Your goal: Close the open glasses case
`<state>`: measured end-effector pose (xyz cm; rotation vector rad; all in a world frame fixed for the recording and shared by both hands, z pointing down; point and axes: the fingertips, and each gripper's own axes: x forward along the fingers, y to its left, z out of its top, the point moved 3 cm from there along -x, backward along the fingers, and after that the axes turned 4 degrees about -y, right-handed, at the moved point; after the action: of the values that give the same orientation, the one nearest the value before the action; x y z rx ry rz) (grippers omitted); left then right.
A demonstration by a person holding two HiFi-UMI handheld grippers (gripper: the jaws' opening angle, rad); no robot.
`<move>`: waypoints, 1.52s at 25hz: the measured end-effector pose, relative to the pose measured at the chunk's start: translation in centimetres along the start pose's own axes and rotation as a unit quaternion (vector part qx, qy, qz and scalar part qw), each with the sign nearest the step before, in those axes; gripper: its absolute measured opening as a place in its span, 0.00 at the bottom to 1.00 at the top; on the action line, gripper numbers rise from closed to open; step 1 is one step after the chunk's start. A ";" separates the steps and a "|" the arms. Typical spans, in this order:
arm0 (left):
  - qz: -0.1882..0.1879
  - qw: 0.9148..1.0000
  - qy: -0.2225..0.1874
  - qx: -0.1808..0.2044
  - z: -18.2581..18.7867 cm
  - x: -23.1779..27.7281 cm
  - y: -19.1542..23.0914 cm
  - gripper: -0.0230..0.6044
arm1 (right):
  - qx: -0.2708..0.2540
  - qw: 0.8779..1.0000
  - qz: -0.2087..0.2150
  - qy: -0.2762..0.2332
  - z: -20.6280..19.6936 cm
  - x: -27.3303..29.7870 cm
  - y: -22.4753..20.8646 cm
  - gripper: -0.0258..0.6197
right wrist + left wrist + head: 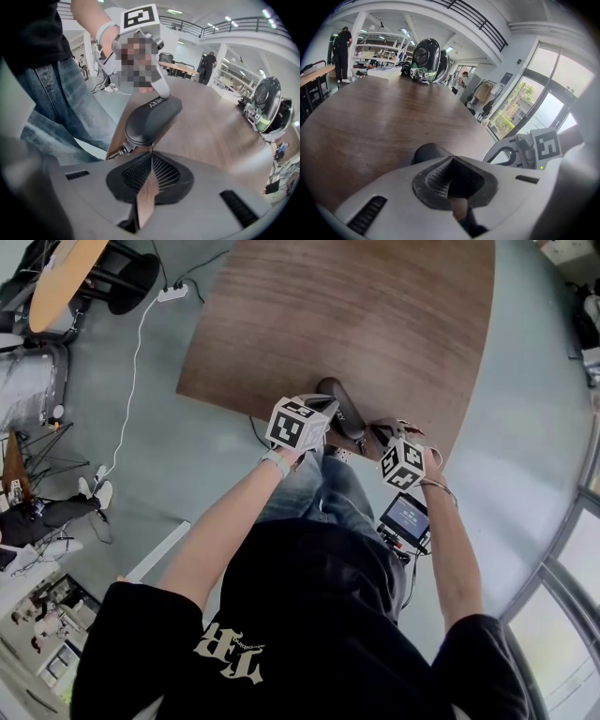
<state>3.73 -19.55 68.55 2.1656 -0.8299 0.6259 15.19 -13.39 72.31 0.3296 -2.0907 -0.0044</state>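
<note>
The dark grey oval glasses case (152, 117) shows whole only beyond the right gripper (151, 153), its fingers shut and empty. The left gripper (451, 158) fingers are shut and empty too.

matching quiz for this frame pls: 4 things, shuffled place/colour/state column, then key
Things:
1. glasses case
2. left gripper
3. table
4. power strip

Descriptions:
A. white, on the floor
B. brown wood
C. dark, at the table's near edge
D. jaws together, tips at the case's top

Pairs: 1-C, 2-D, 3-B, 4-A
</note>
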 end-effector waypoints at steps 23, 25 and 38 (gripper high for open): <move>-0.005 1.000 0.006 0.000 0.3 -0.1 0.0 0.03 | -0.024 1.000 0.003 0.008 0.6 1.5 0.0 0.09; -0.004 1.000 0.007 0.001 0.3 -0.2 -0.1 0.03 | -0.028 1.000 -0.001 0.006 0.6 1.4 -0.1 0.07; 0.004 1.000 0.000 0.004 0.0 -0.2 0.0 0.03 | -0.036 0.999 0.000 0.001 0.3 0.8 0.1 0.02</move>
<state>3.66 -19.49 68.39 2.1707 -0.8375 0.6335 14.52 -13.56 72.80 0.2871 -2.0828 -0.0787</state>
